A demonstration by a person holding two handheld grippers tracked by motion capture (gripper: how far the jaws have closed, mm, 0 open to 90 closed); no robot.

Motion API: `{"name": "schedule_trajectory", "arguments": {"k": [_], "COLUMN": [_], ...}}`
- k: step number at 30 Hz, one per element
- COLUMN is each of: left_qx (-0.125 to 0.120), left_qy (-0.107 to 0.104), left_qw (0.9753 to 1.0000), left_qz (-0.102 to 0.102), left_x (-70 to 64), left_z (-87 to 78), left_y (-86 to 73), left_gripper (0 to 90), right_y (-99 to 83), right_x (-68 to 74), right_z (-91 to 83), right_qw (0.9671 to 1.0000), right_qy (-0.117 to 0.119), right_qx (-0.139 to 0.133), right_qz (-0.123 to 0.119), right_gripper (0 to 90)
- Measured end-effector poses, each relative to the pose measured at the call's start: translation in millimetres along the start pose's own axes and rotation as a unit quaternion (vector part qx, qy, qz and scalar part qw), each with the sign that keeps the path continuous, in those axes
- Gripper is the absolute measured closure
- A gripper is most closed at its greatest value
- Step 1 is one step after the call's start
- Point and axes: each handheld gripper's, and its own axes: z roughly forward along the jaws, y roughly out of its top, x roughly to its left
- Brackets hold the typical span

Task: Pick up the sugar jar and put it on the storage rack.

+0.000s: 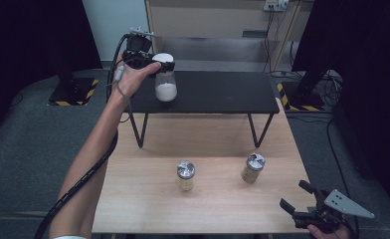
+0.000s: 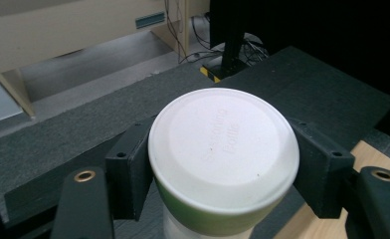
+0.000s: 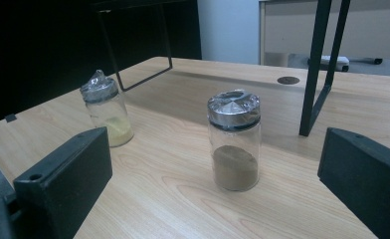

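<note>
A clear jar of white powder [image 1: 166, 84] with a white lid [image 2: 223, 149] stands on the black raised shelf [image 1: 218, 92]. My left gripper [image 1: 155, 63] is shut on the lid of the white-powder jar, one jaw on each side. Two silver-capped jars stand on the wooden table [image 1: 148, 199]: one with yellow powder [image 1: 185, 176] [image 3: 105, 108] and one with brown powder [image 1: 252, 168] [image 3: 234, 139]. My right gripper [image 1: 297, 199] is open near the table's front right corner, jaws wide apart, facing the brown-powder jar from a short distance.
The black shelf stands on thin metal legs [image 1: 139, 130] over the back of the wooden table. Cables [image 1: 332, 149] lie on the grey floor to the right. A beige cabinet [image 1: 213, 20] stands behind the shelf.
</note>
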Motion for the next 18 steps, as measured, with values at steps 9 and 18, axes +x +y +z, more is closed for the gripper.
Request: {"name": "schedule_trajectory", "arguments": {"k": [9, 18], "left_qx": [0.006, 0.004], "left_qy": [0.019, 0.030], "left_qw": [0.9997, 0.9993], "left_qz": [-0.011, -0.023], "left_x": [7.3, 12.7], "left_z": [8.8, 14.9], "left_y": [-2.0, -4.6], "left_gripper": [32.2, 32.2], "right_y": [-0.2, 0.1], "right_x": [-0.7, -1.4], "right_z": [0.1, 0.8], "right_qw": [1.0000, 1.0000], "right_qy": [0.000, 0.003], "right_qx": [0.001, 0.003], "right_qz": [0.004, 0.002], "right_gripper": [1.3, 1.7]}}
